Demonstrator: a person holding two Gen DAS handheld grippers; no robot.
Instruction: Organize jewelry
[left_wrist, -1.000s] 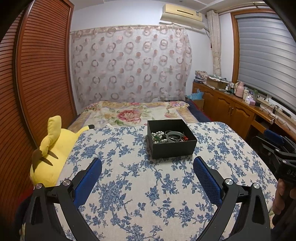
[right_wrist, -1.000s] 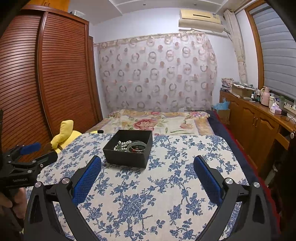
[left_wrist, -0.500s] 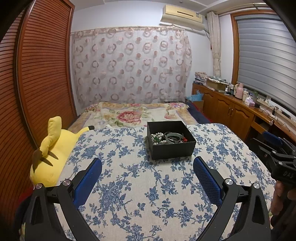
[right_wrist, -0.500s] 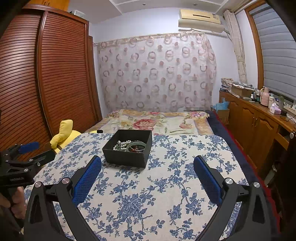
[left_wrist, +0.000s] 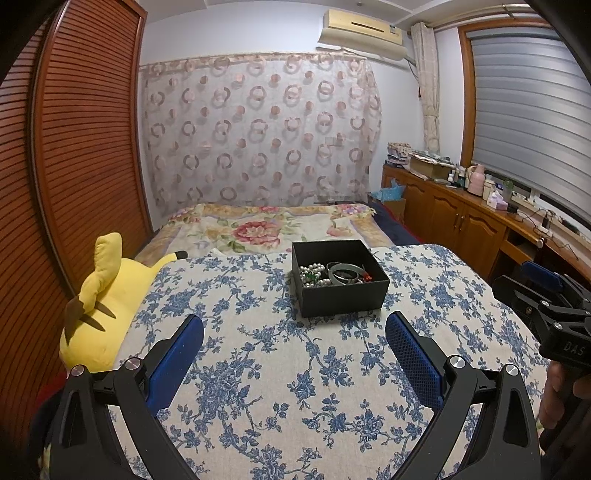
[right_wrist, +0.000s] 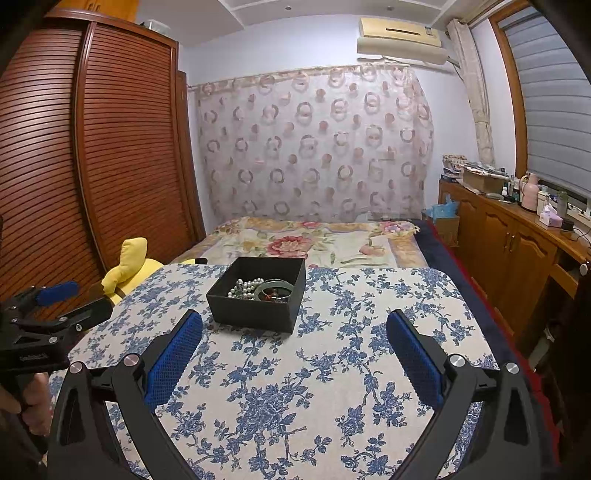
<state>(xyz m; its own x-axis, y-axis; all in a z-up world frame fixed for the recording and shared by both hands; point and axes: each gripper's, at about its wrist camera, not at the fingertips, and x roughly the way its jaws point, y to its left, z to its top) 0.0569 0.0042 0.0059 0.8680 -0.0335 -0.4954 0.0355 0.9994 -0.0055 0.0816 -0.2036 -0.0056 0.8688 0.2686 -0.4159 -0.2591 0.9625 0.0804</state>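
A black open box stands on the blue-flowered tablecloth; it also shows in the right wrist view. Inside lie a pearl bead string, a grey-green bangle and small red beads. My left gripper is open and empty, just short of the box. My right gripper is open and empty, short of the box and to its right. Each gripper shows at the edge of the other's view: the right one, the left one.
A yellow plush toy lies against the table's left edge. A bed with a flowered cover is behind the table. A wooden wardrobe stands left, and a wooden cabinet with clutter runs along the right wall.
Both grippers have drifted slightly; the box sits a little lower in both views. Both grippers stay open and empty.
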